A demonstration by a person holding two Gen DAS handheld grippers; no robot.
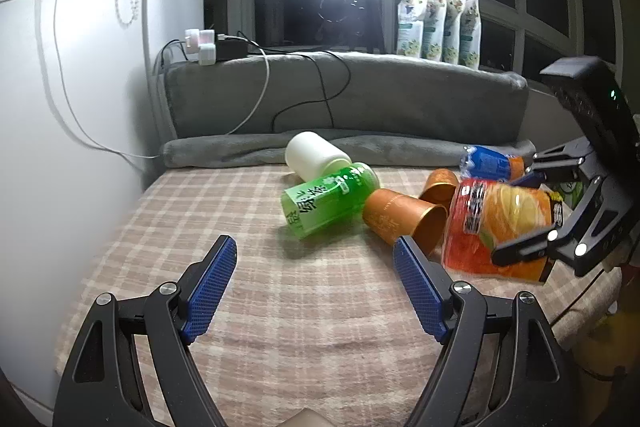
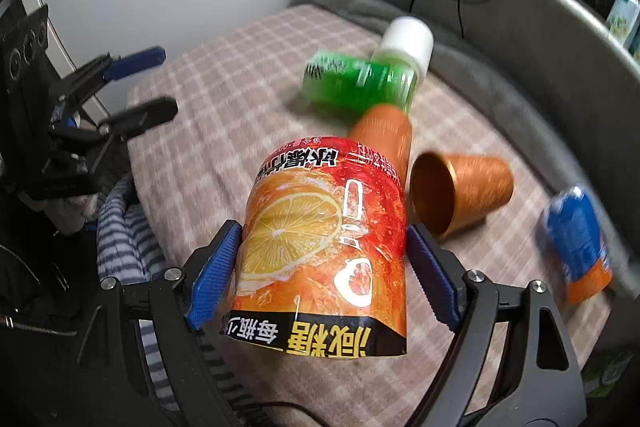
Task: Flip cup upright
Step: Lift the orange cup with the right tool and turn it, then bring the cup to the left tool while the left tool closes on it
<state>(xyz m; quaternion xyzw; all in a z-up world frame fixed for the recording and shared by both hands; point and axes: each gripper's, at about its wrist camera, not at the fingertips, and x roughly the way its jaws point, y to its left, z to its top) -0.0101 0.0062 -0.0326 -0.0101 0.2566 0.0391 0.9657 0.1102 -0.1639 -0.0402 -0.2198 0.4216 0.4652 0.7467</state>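
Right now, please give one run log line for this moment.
right tongs: shut on orange-labelled lemon cup | left tongs: open, empty | two copper metal cups: lying down

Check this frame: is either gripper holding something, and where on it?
The right gripper clamps the orange-labelled cup across its side walls, on the label. The left gripper is open and holds nothing.

The orange-labelled cup between the right tool's fingers reads "减糖"; the green bottle ahead of the left tool reads "绿茶".

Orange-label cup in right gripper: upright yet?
No. The orange-label cup is tilted in the right gripper, label text inverted, above the checked cloth.
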